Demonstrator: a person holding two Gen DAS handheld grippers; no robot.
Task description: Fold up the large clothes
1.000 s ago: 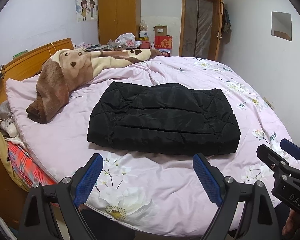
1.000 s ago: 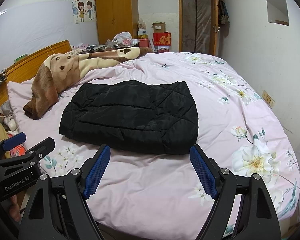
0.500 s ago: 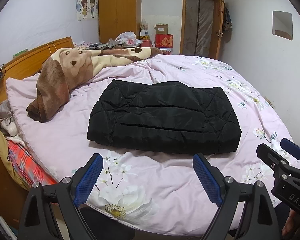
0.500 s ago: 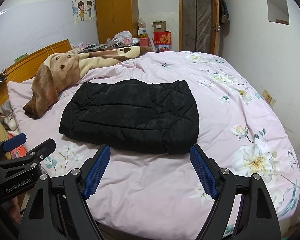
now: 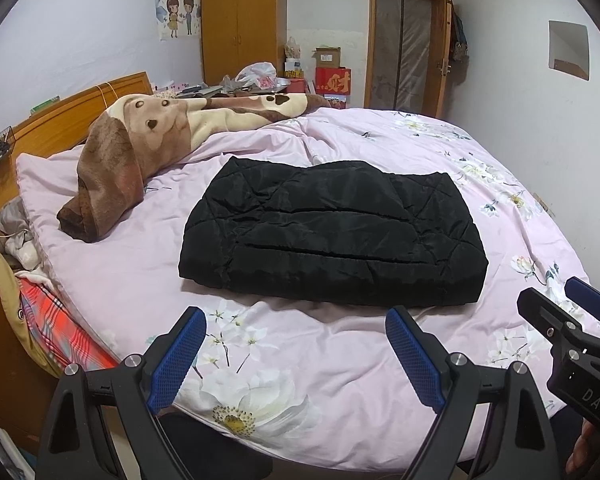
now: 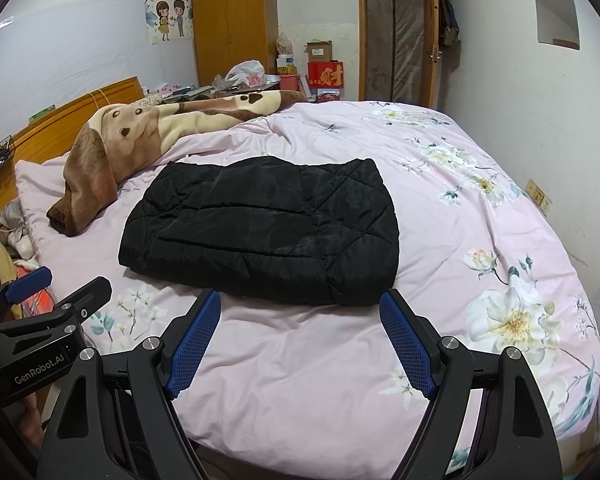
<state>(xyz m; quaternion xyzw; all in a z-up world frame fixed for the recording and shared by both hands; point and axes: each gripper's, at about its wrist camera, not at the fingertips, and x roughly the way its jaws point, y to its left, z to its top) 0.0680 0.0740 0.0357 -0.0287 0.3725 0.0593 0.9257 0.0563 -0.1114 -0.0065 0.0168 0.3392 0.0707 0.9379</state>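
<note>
A black quilted jacket (image 5: 332,232) lies folded into a flat rectangle in the middle of the bed; it also shows in the right wrist view (image 6: 260,232). My left gripper (image 5: 296,356) is open and empty, held above the near edge of the bed, short of the jacket. My right gripper (image 6: 300,340) is open and empty too, just short of the jacket's near edge. Each gripper shows at the side of the other's view: the right one (image 5: 572,320) and the left one (image 6: 56,300).
The bed has a pink floral quilt (image 5: 300,360). A brown and cream blanket (image 5: 132,160) lies crumpled at the left by the wooden headboard (image 5: 72,108). A wardrobe (image 5: 240,20), boxes and a door (image 5: 404,48) stand beyond the bed. A wall is close on the right.
Both grippers have drifted very slightly; the jacket sits a touch lower and nearer in both views. Nothing was taken hold of or let go.
</note>
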